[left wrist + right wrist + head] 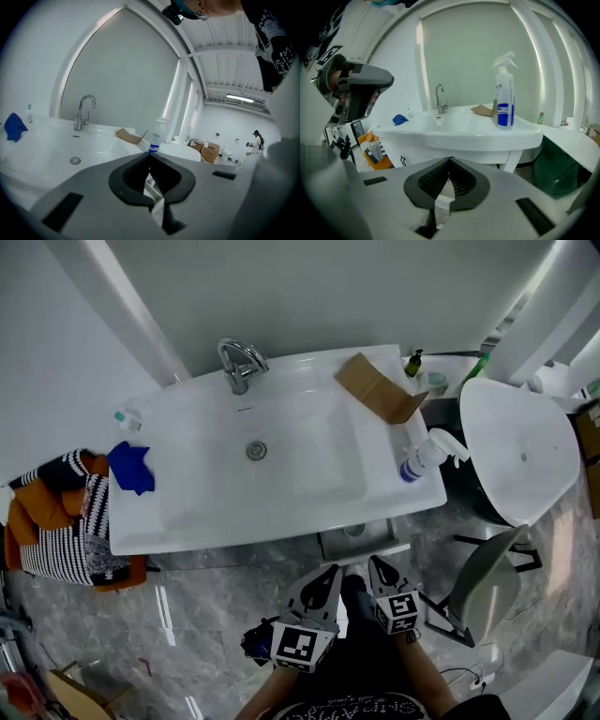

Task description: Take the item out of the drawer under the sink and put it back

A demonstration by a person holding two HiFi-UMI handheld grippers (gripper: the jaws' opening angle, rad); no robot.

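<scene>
Left gripper (329, 572) and right gripper (376, 565), both clenched empty, hover over grey marble floor (206, 606) near the white sink (202, 517); spray bottle (418, 457) stands right.

The sink (309, 474) is smooth, glossy white, ceramic by its look. Its faucet (241, 364) and drain ring (256, 450) are bright polished metal. The cardboard piece (375, 388) on the rim is matt brown. The spray bottle (417, 462) is translucent white plastic with a shiny blue label. The blue cloth (131, 468) is soft and matt. The striped fabric (56, 549) is a coarse black-and-white weave. The floor (206, 615) is grey, veined like stone and polished enough to reflect. The left gripper (150, 155) and right gripper (450, 159) are matt grey plastic with black ribbed pads (433, 180)
</scene>
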